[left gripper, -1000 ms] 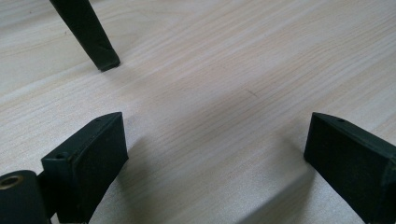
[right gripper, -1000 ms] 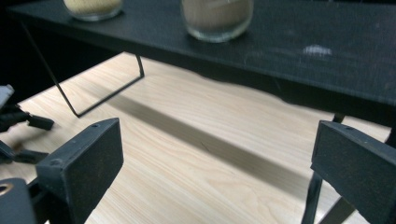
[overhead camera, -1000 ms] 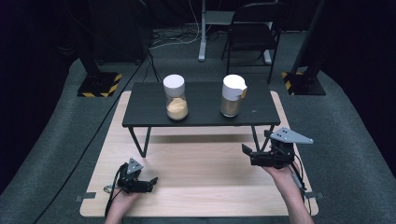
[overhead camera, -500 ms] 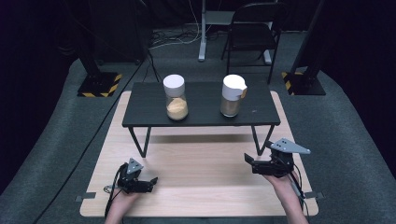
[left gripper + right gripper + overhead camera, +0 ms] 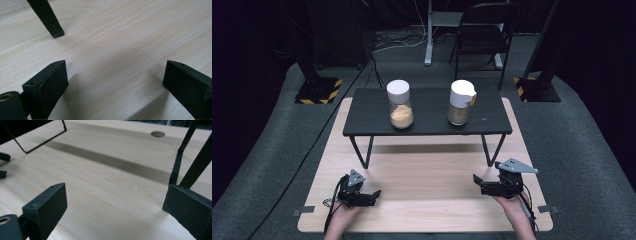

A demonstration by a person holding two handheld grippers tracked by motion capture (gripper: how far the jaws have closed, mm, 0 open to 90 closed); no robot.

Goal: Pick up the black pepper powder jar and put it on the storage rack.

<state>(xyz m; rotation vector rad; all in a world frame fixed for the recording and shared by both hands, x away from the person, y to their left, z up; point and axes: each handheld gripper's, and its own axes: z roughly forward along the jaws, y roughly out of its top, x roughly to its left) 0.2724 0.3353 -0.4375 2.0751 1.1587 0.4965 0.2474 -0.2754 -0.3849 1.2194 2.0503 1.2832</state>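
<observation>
Two clear jars with white lids stand on a low black table [image 5: 432,125]. The left jar [image 5: 400,107] holds orange-tan powder, and the right jar [image 5: 459,105], with a spouted lid, holds grey-brown contents. My left gripper [image 5: 374,196] lies on the light wooden board [image 5: 427,170] at the front left, open and empty [image 5: 115,75]. My right gripper [image 5: 478,183] is held low over the board at the front right and points left. It is open [image 5: 115,195]; its jaws have just been closing a little with nothing between them.
The black table's thin legs [image 5: 180,157] rise close ahead of the right gripper, and one leg's foot [image 5: 53,31] stands ahead of the left one. The board has a round hole [image 5: 157,134]. A chair [image 5: 482,30] and taped stand bases [image 5: 319,90] sit on the carpet behind.
My right gripper has come down toward the wooden board. The left gripper and both jars have kept still.
</observation>
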